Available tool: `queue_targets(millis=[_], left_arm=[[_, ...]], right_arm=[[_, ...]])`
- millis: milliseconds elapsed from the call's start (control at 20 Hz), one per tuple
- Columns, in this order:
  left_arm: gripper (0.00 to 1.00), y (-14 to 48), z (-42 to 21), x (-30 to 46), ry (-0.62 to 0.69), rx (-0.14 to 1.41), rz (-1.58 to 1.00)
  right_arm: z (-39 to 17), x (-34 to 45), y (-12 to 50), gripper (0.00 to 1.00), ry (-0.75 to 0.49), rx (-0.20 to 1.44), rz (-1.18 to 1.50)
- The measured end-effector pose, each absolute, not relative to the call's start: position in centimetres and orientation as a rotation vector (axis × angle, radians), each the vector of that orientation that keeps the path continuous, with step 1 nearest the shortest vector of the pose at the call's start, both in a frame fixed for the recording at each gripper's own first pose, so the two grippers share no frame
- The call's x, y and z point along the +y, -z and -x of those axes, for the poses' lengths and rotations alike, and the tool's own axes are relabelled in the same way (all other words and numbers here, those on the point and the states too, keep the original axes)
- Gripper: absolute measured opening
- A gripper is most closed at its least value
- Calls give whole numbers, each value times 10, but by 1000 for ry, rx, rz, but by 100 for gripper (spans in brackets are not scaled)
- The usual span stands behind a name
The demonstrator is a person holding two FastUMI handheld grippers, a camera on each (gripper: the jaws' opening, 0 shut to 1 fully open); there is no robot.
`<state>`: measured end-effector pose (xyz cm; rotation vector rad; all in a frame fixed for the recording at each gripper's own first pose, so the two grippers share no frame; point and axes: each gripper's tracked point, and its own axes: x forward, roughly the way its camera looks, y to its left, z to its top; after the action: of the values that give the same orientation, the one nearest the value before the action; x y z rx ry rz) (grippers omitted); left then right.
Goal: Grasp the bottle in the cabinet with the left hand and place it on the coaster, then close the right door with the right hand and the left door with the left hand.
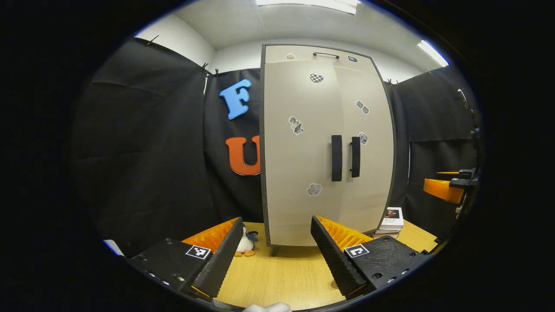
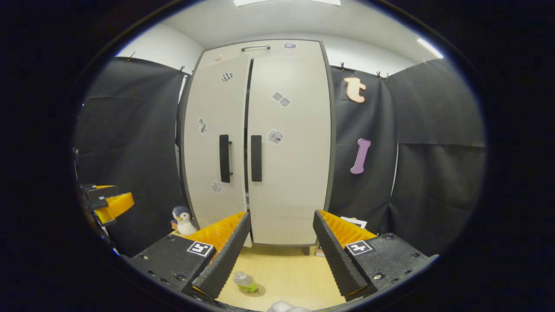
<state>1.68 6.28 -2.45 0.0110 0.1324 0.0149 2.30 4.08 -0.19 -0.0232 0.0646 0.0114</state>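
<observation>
The tall beige cabinet [image 1: 303, 130] stands at the back of the wooden table with both doors swung to. In the right gripper view a thin dark gap runs between the left door [image 2: 212, 143] and the right door [image 2: 290, 143], beside the two black handles [image 2: 256, 158]. A small clear bottle [image 2: 245, 281] with a green label stands upright on a round coaster [image 2: 258, 290] on the table, near my right gripper's left finger. My left gripper [image 1: 276, 221] is open and holds nothing, facing the cabinet front. My right gripper [image 2: 282, 214] is open too, short of the doors.
A penguin toy [image 1: 246, 245] sits at the cabinet's left foot. Stacked books [image 1: 391, 220] lie at its right foot. A white soft object [image 2: 286, 307] lies at the table's near edge. The other gripper shows far right [image 1: 446, 186] and far left [image 2: 106, 201].
</observation>
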Motion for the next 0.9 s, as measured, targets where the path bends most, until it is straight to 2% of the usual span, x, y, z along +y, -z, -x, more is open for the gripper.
queue_targets(millis=[700, 750, 900], left_arm=[[96, 23, -15, 52, -12, 131, -20], [96, 23, -16, 52, -15, 130, -21], [96, 24, -16, 49, -18, 135, -15]], right_arm=[[-20, 34, 4, 96, -22, 66, 29], [-20, 34, 4, 94, -23, 67, 26], [-19, 30, 6, 96, -20, 71, 21]])
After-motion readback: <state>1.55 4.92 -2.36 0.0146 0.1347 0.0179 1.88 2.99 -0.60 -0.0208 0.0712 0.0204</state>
